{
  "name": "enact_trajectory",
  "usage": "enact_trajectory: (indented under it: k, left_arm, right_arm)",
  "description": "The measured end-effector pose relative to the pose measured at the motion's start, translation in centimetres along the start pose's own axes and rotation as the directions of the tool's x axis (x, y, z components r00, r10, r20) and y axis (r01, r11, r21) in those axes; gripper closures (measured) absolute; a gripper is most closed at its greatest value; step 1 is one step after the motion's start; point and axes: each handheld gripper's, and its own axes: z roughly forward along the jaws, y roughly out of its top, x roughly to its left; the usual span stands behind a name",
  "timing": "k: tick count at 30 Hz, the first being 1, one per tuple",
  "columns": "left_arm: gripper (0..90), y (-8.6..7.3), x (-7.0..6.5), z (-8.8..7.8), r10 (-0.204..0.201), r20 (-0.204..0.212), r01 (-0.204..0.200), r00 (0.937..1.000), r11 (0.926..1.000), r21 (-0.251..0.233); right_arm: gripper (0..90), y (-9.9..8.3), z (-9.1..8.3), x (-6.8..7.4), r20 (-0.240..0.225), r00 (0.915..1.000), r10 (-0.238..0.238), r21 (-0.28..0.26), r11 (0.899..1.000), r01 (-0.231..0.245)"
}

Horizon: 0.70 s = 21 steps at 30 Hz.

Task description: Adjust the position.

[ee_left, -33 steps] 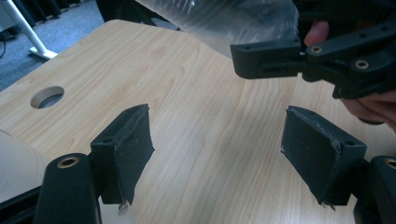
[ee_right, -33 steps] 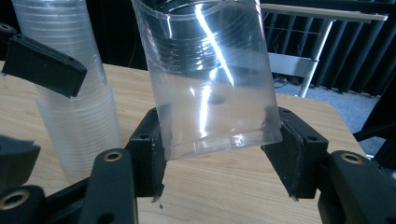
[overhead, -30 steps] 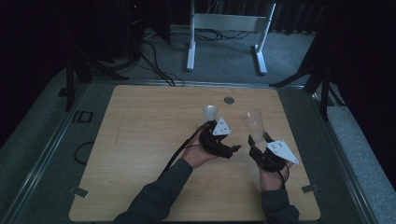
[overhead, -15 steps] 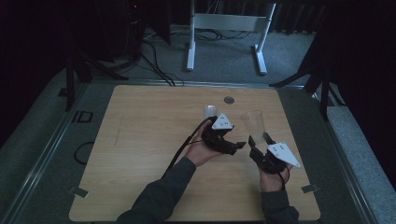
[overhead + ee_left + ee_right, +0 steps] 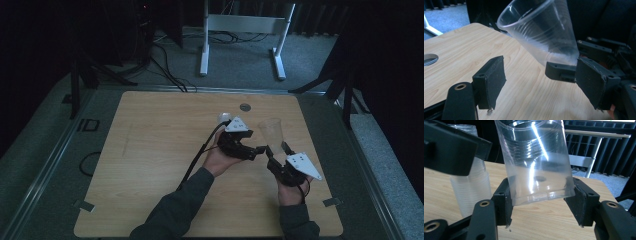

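Observation:
My right gripper (image 5: 276, 149) is shut on the base of a clear plastic cup (image 5: 271, 131), which it holds upright and slightly tilted above the wooden table (image 5: 150, 150). In the right gripper view both pads (image 5: 577, 203) press on the cup's (image 5: 536, 165) bottom. My left gripper (image 5: 254, 150) is open just left of it, jaws pointing at the cup. In the left gripper view the pads (image 5: 490, 82) stand wide apart with nothing between them, and the cup (image 5: 541, 32) is just ahead. A stack of clear cups (image 5: 223, 118) stands behind the left hand.
The stack of cups (image 5: 471, 187) stands on the table close to the left of the held cup. A round hole (image 5: 245, 107) lies in the table's far edge. A white metal frame (image 5: 240, 25) stands on the floor beyond the table.
The left gripper has shifted a little to the right, toward the held cup. The right gripper and its cup have stayed in place.

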Motion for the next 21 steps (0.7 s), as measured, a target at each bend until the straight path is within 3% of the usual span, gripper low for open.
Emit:
enact_trajectory:
  k: [5,14,21]
  left_arm:
    - [24.0,0.1,-0.2,0.4,-0.008,0.000,0.008,1.0000,0.9999,-0.016]
    - [20.5,0.4,-0.1,0.7,-0.062,0.014,0.062,0.9980,0.9962,-0.061]
    - [17.4,0.4,-0.1,1.1,-0.086,0.029,0.088,0.9959,0.9939,-0.067]
  right_arm:
    - [42.8,0.1,-0.1,0.2,-0.006,1.0000,-0.001,-0.010,1.000,0.001]
    - [42.8,0.1,-0.1,0.3,-0.010,0.9999,0.005,-0.019,1.000,-0.005]
    - [42.8,0.1,0.0,0.5,-0.015,0.9999,0.004,-0.024,1.000,-0.004]
